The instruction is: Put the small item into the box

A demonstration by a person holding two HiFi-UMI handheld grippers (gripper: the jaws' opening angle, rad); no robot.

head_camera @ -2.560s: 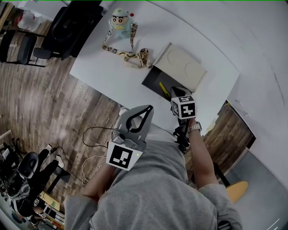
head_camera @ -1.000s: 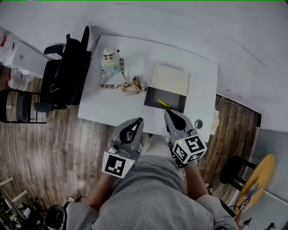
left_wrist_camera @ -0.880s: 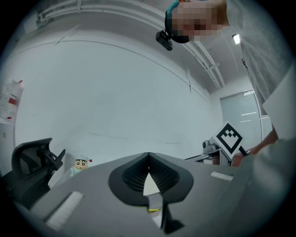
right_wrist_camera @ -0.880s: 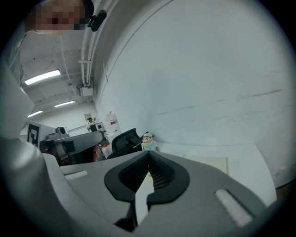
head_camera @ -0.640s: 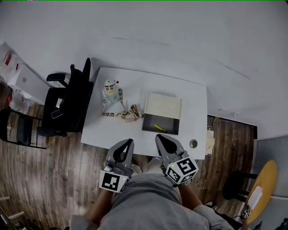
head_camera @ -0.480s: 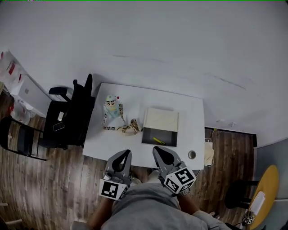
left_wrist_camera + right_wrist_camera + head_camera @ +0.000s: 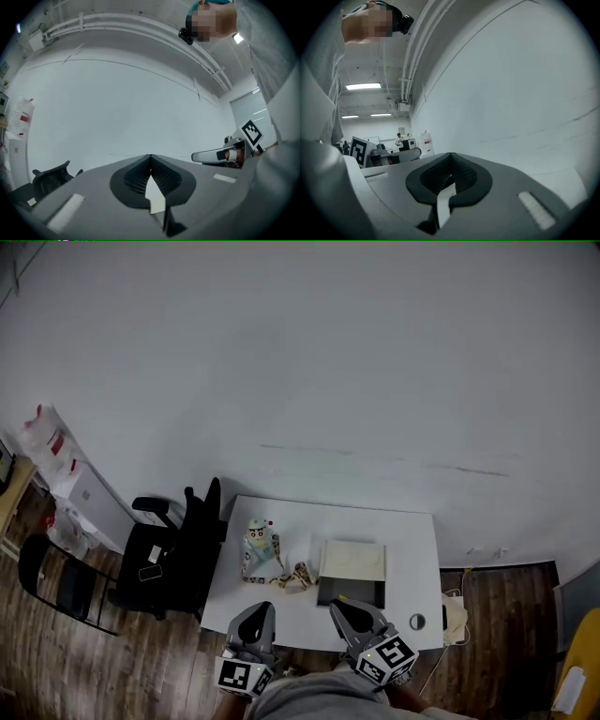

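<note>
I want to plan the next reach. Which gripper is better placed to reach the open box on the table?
Right, probably. In the head view the right gripper lies just below the open box, while the left gripper lies below the doll. Both are shut.

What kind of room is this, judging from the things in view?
Probably an office or lab workroom, though I cannot be sure: a white table stands against a plain white wall, a black office chair sits beside it, and the floor is wood-look.
</note>
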